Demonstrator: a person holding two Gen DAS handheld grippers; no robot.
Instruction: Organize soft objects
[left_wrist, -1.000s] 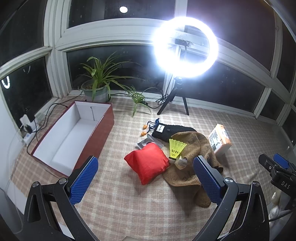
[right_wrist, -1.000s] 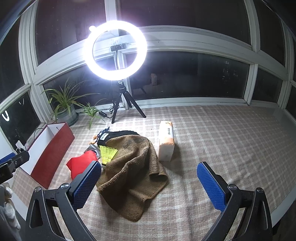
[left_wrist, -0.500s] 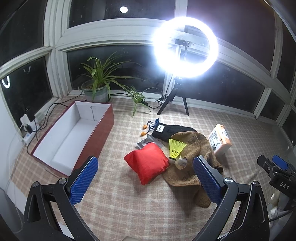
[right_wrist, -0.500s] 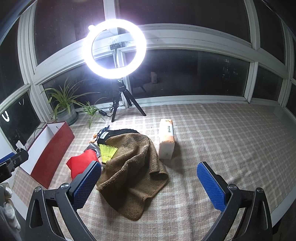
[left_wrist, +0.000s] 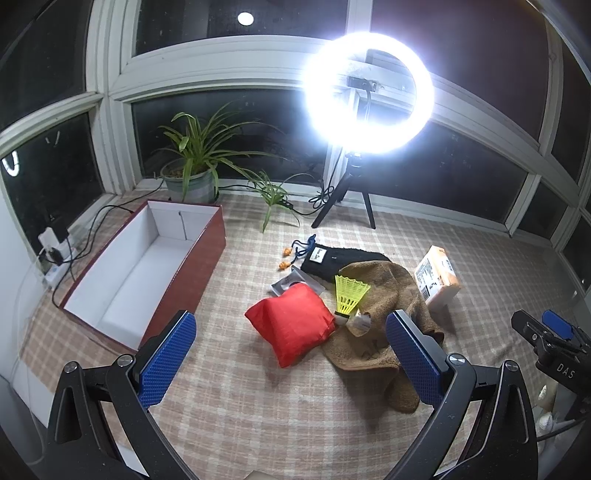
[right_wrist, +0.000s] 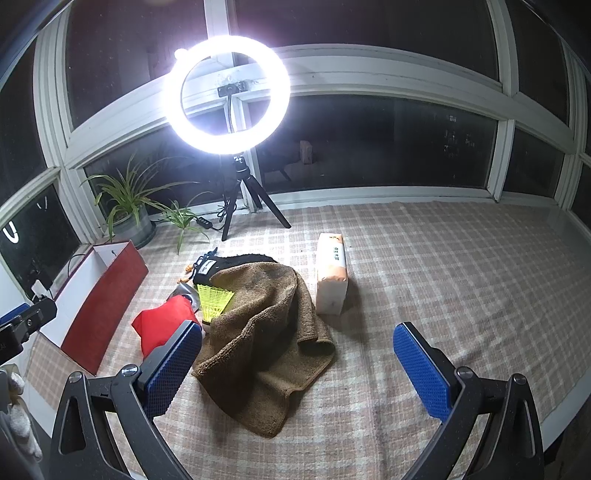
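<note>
Both grippers hover above the plaid mat, jaws spread wide, holding nothing.
Left gripper (left_wrist: 291, 354) over red pouch (left_wrist: 293, 325); right gripper (right_wrist: 295, 354) over brown towel (right_wrist: 262, 332); yellow shuttlecock (left_wrist: 349, 295) lies on the towel's edge beside the pouch; black bag (left_wrist: 332, 260) behind; open red box (left_wrist: 147, 258) well left; tissue pack (right_wrist: 332, 280) just right of towel.

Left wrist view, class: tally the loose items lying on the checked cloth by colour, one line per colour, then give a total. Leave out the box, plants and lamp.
Red: 1, pouch
Brown: 1, towel
Black: 1, drawstring bag
Yellow: 1, shuttlecock
Orange: 2, earplugs
Orange-and-white: 1, tissue pack
Grey: 1, packet
Total: 8
</note>
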